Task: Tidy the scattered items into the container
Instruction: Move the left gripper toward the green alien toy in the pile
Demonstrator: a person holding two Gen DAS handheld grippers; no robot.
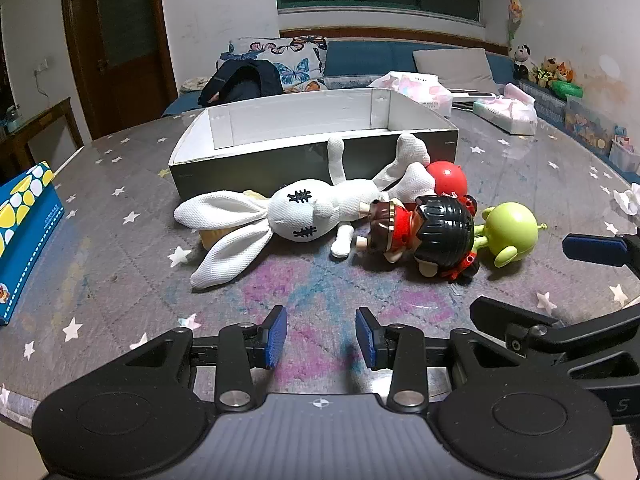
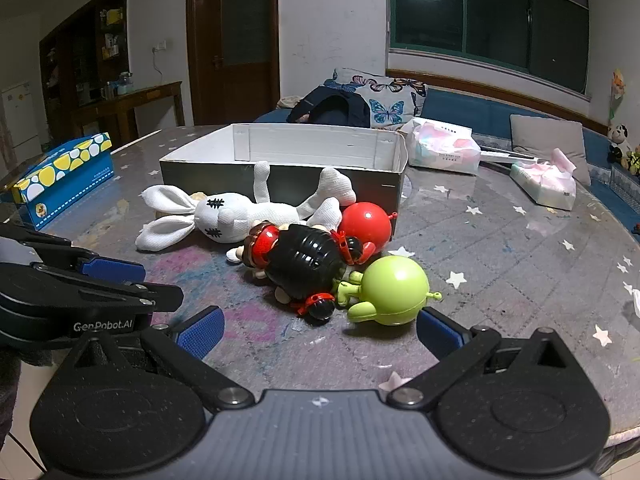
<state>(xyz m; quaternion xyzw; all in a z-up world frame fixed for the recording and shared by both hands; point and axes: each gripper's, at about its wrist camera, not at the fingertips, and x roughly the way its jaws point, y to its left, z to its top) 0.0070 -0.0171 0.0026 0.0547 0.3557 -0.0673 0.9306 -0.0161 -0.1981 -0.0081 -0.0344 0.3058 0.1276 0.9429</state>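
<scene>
two hand-held grippers hover low at the near edge of a star-patterned table (image 1: 100,248). the left gripper (image 1: 322,338) has its blue pads partly apart, holding nothing. the right gripper (image 2: 320,330) is spread wide, also holding nothing, with the green round toy (image 2: 394,290) just beyond it. no item looks lifted yet, so this seems the first reach; the next move likely calls for closing on that green toy. four toys lie clustered, touching: one green toy, one black-haired doll (image 2: 304,262), one red ball toy (image 2: 366,224), one white plush rabbit (image 1: 288,216). behind them stands one open box (image 1: 280,120), apparently empty. farther off: one blue tissue box (image 1: 24,216).
</scene>
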